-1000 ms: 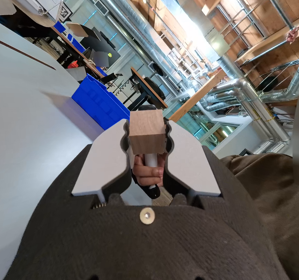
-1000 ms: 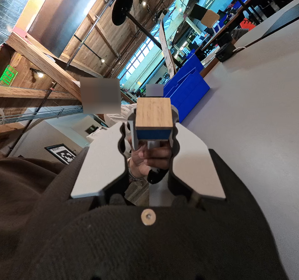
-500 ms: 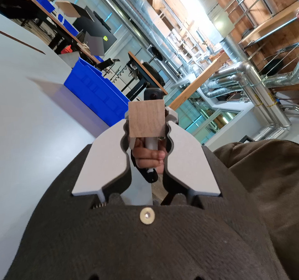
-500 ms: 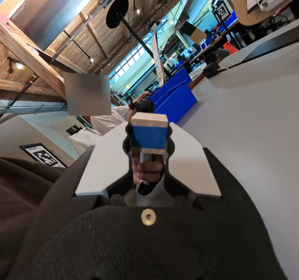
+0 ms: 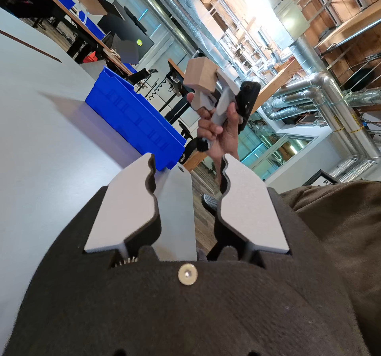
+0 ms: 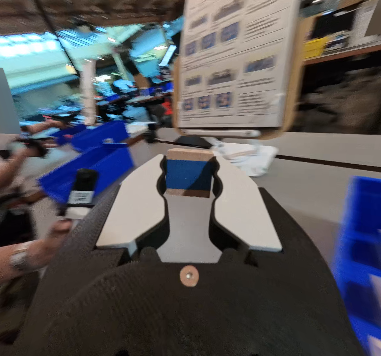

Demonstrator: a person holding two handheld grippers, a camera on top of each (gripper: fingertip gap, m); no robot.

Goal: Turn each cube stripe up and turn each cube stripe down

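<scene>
- Left gripper (image 5: 186, 171): fingers spread wide, nothing between them; only table edge and floor visible through the gap.
- Pointing along the grey table (image 5: 41, 160), out past its edge.
- Beyond the left fingertips, a blue bin (image 5: 134, 119) resting at the table edge.
- Farther off and raised above the table in left wrist view: right gripper (image 5: 203, 82), held in a hand (image 5: 218, 133), clamped on a wooden cube (image 5: 199, 74). Only plain wood faces visible from this side.
- Brown sleeve (image 5: 329, 212) along the right edge of the left wrist view.
- Right wrist view blurred by motion.
- Right gripper (image 6: 188, 176): fingers closed in on the cube (image 6: 188, 174), touching its left and right sides near the fingertips.
- Cube face toward the camera: broad blue stripe (image 6: 188, 175) across the middle, bare wood bands above and below. Stripe side toward the camera, not up or down.
- Cannot tell from this view whether the cube is clear of the table.
- Left of the right gripper: a hand (image 6: 51, 243) gripping the handle of the left gripper's dark body (image 6: 82, 187).
- Blue bins on the table to the left (image 6: 92, 166) and at the right edge (image 6: 362, 243).
- Farther back: white crumpled cloth (image 6: 253, 158), then an upright board (image 6: 237, 53) with printed sheets on a dark stand.
</scene>
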